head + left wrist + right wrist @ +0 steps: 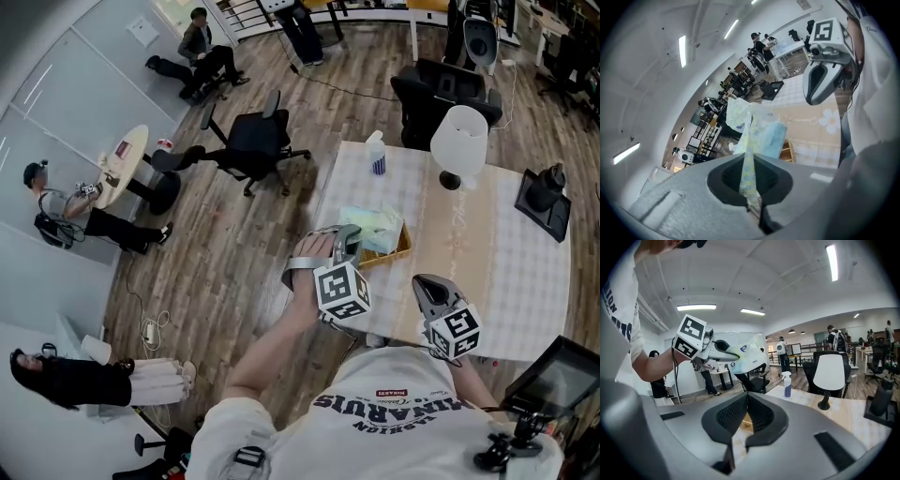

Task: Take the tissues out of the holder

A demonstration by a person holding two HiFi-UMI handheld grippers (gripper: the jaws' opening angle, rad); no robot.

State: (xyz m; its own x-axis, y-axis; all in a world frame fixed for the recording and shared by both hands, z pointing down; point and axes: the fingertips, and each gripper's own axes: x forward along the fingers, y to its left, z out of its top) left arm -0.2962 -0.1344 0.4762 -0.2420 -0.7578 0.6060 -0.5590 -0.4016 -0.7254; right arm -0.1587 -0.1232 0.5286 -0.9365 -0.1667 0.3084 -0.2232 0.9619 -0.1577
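A pale green and blue tissue pack (371, 225) hangs above the wooden holder (400, 251) at the near left of the table. My left gripper (349, 236) is shut on the thin edge of the pack's wrapper (749, 161), and the pack's body (768, 136) shows just beyond the jaws. In the right gripper view the left gripper (718, 348) holds the tissue pack (749, 356) up in the air. My right gripper (425, 283) hovers near the table's front edge, right of the holder. It (747, 398) is shut with nothing held, and a bit of the wooden holder (748, 421) shows below its pads.
A white lamp (459, 141) and a spray bottle (376, 155) stand at the table's far side. A black device (544, 202) sits at the right. An office chair (253, 141) stands on the floor to the left. People sit further left.
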